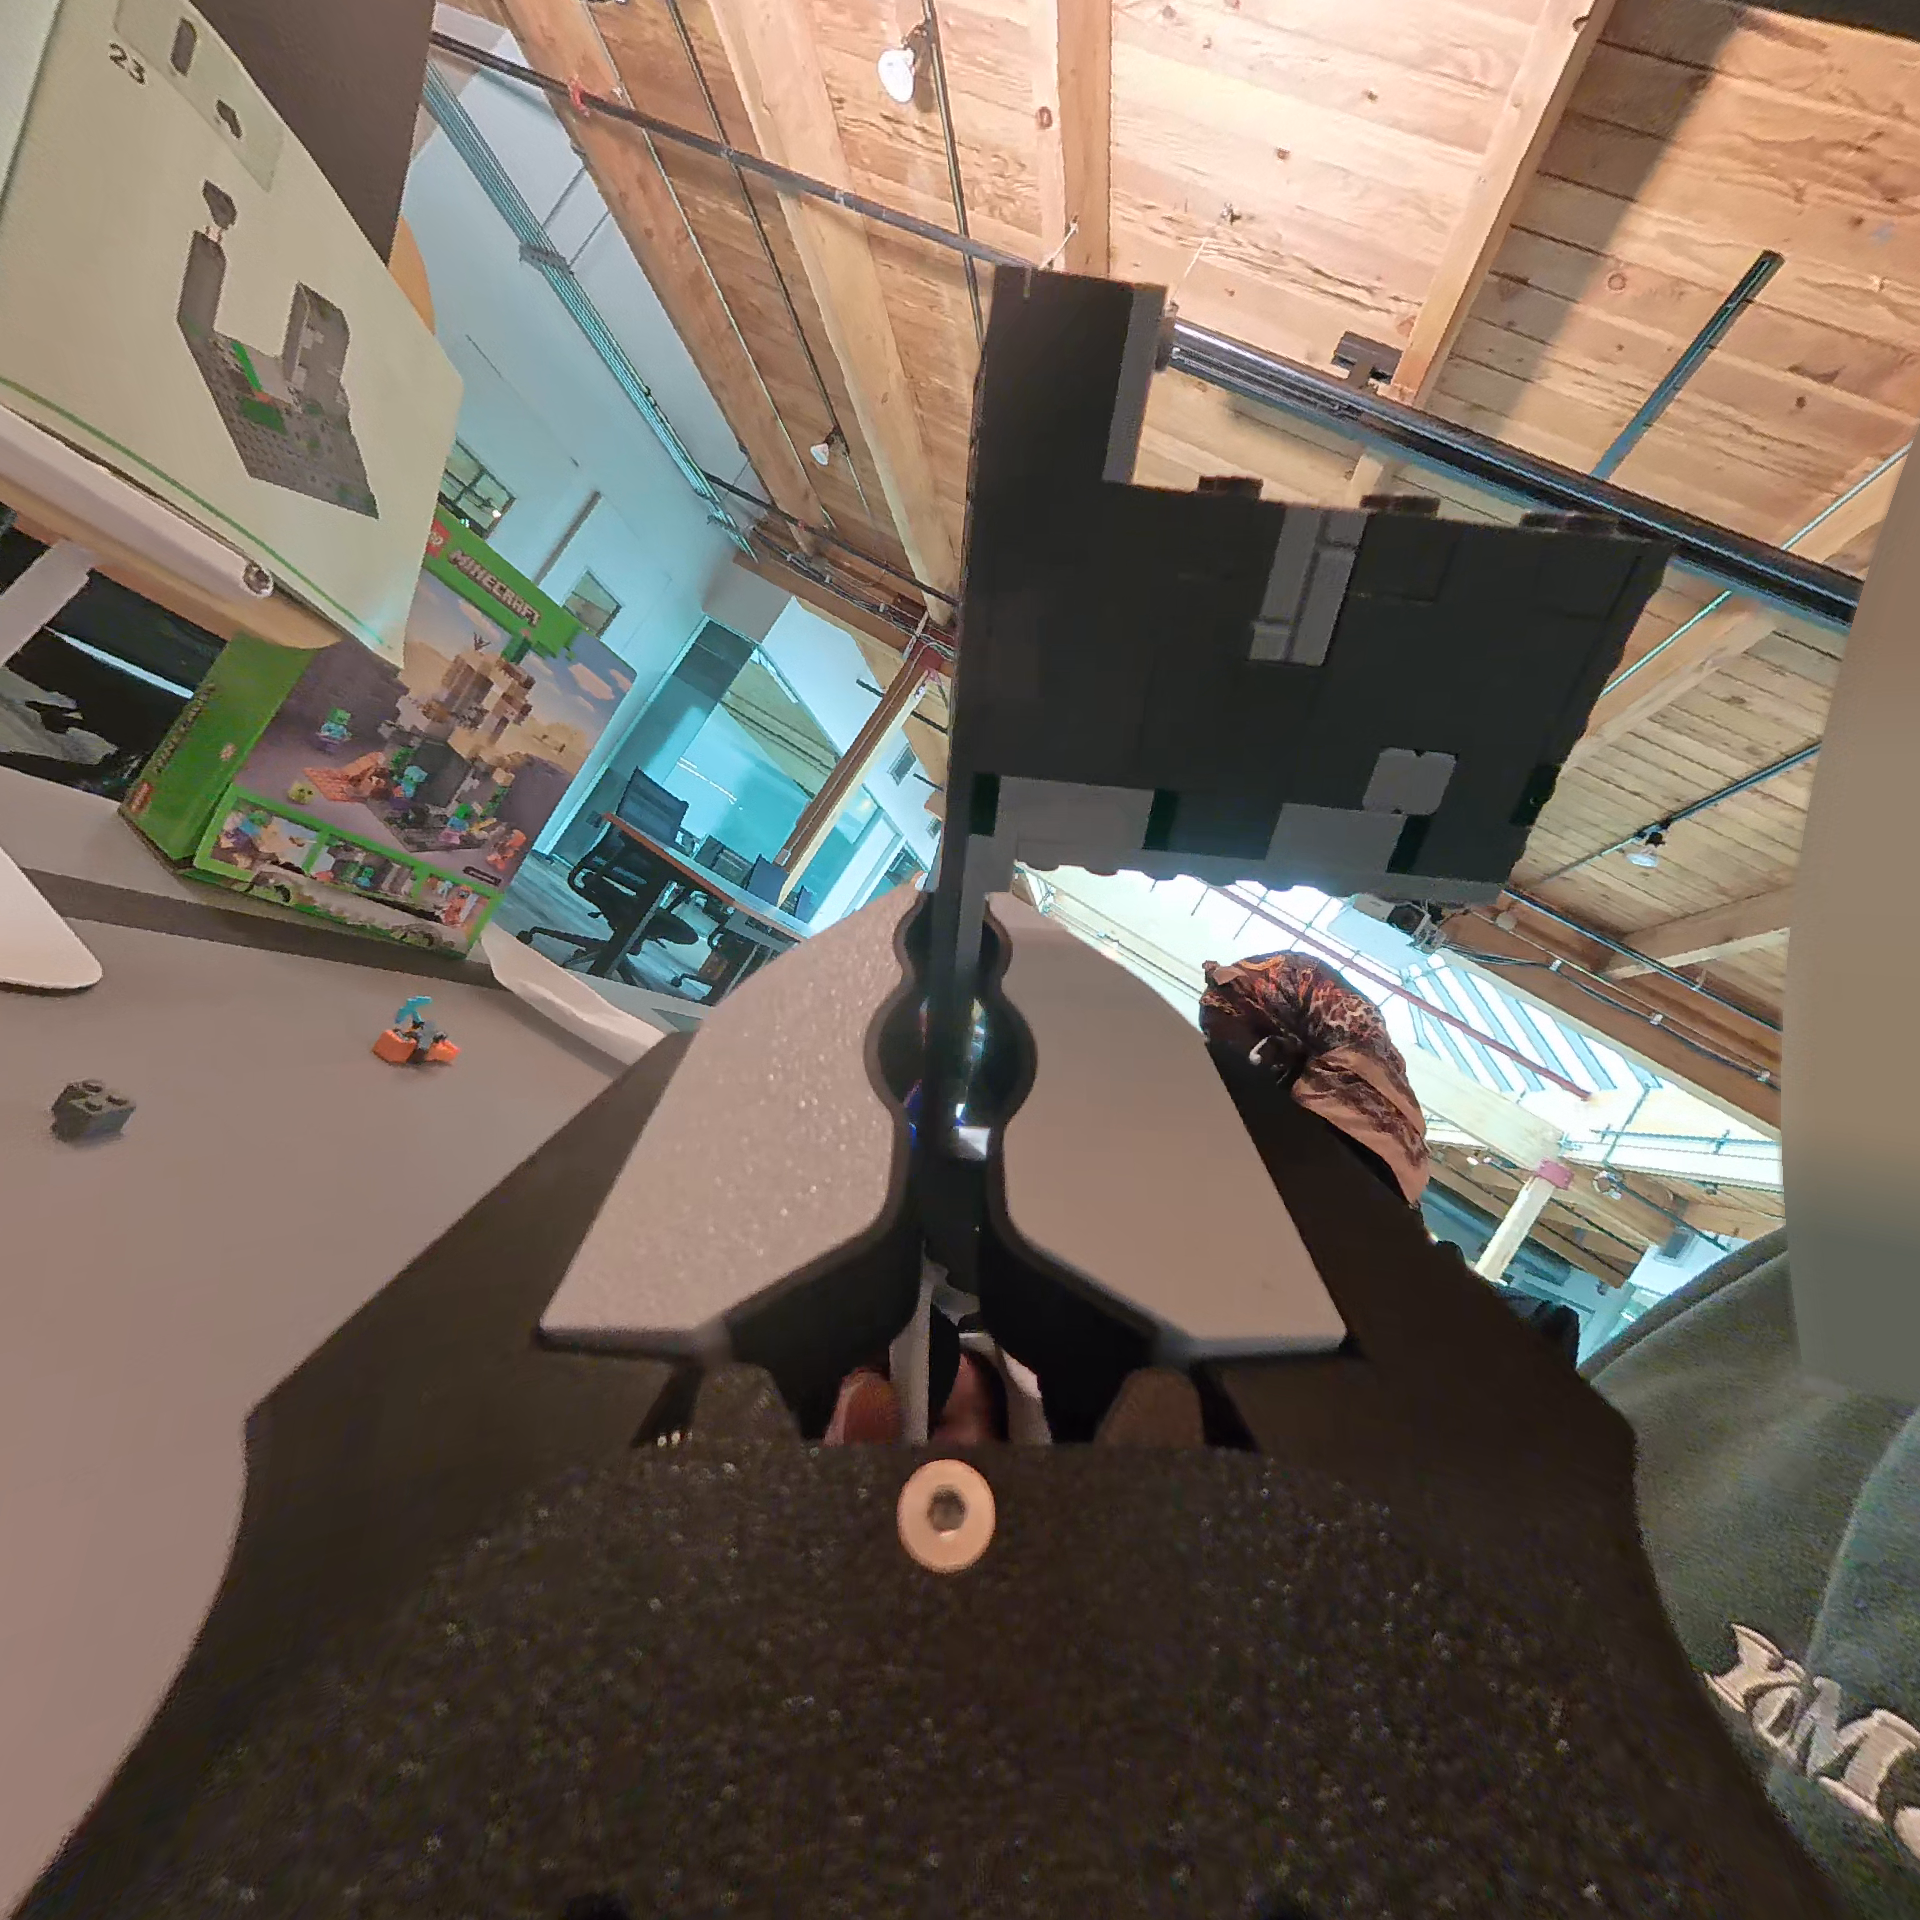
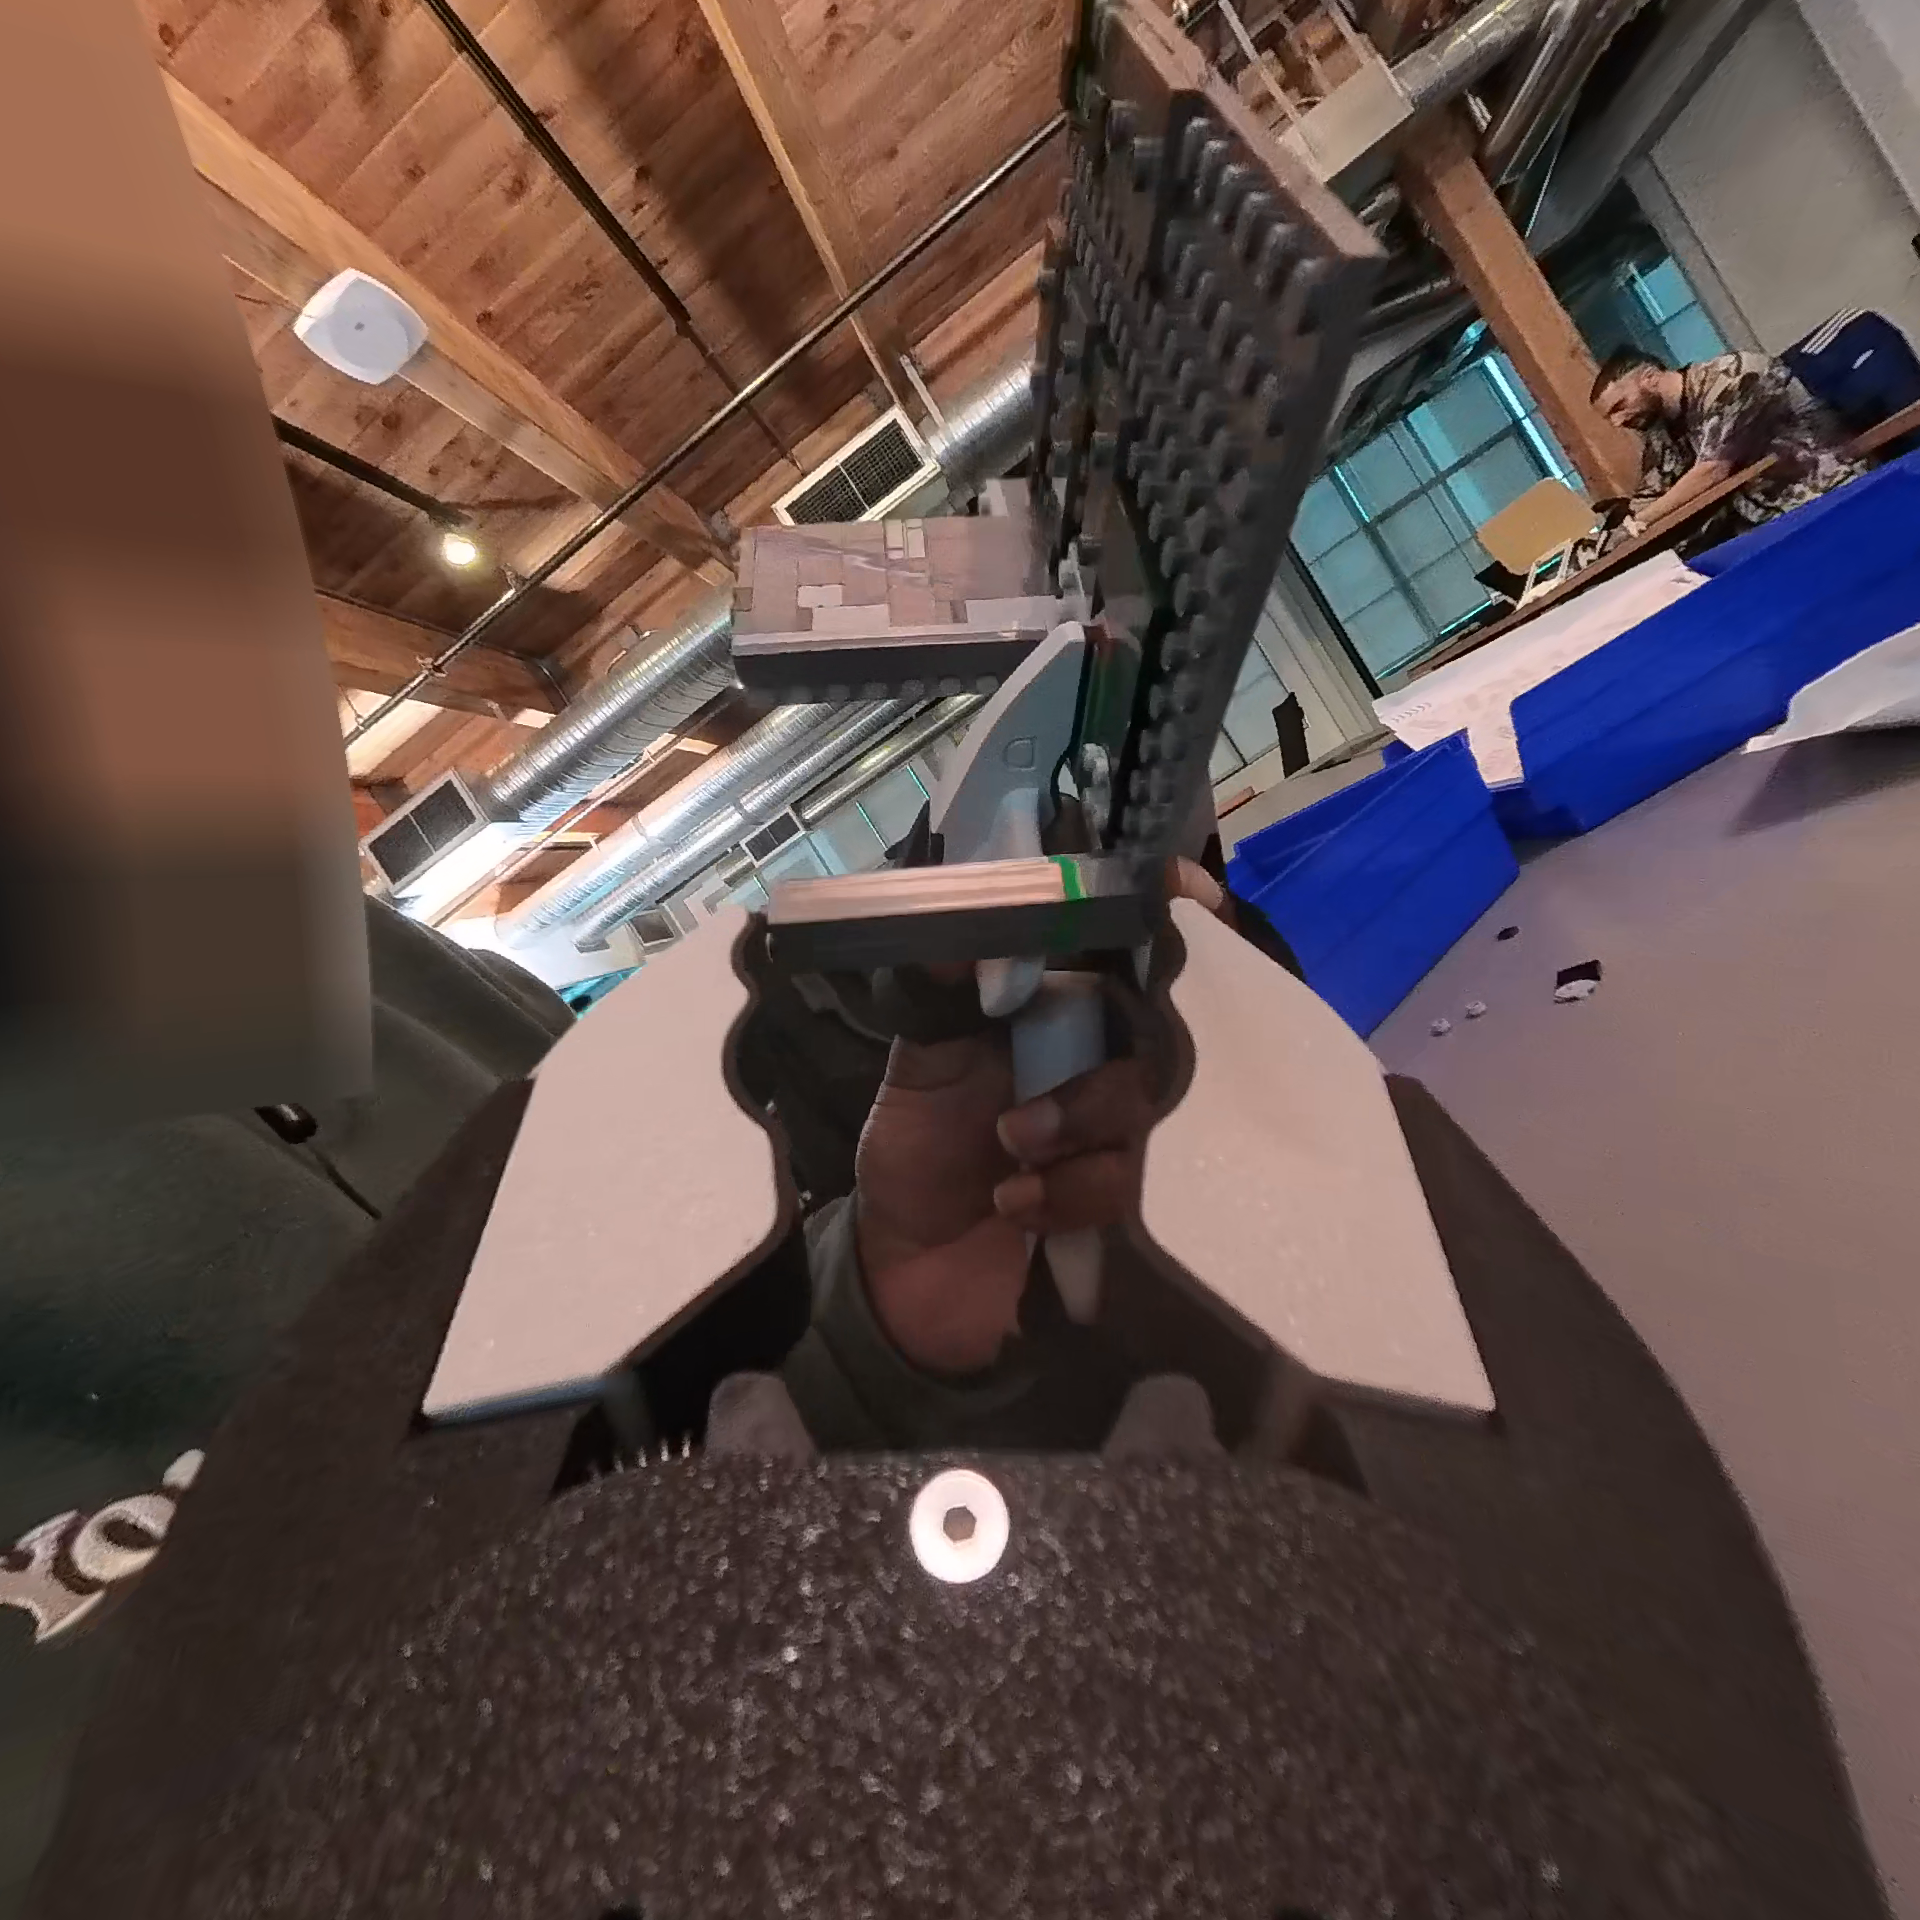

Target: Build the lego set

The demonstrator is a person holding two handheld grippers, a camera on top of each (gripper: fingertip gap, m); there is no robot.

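Observation:
The dark grey lego build (image 1: 1247, 686) is held up in the air against the ceiling, tilted on its side. My left gripper (image 1: 951, 935) is shut on the thin edge of its baseplate. In the right wrist view the studded baseplate (image 2: 1174, 436) stands nearly upright, with a grey wall (image 2: 883, 613) sticking out to the left. My right gripper (image 2: 956, 935) has its fingertips closed on the two ends of a lower grey wall (image 2: 935, 914) with a green stripe. The left gripper (image 2: 1023, 769) and the hand (image 2: 966, 1174) holding it show just behind that wall.
An instruction booklet (image 1: 208, 312) and the green set box (image 1: 395, 769) stand at the left. A small orange and blue figure (image 1: 416, 1039) and a dark grey brick (image 1: 91, 1107) lie on the grey table. Blue bins (image 2: 1558, 748) and small loose pieces (image 2: 1574, 977) are at the right. Across from one pair of fingers to the other is roughly 6 cm. From either gripper's tips it is about 30 cm to the dark grey brick (image 1: 91, 1107).

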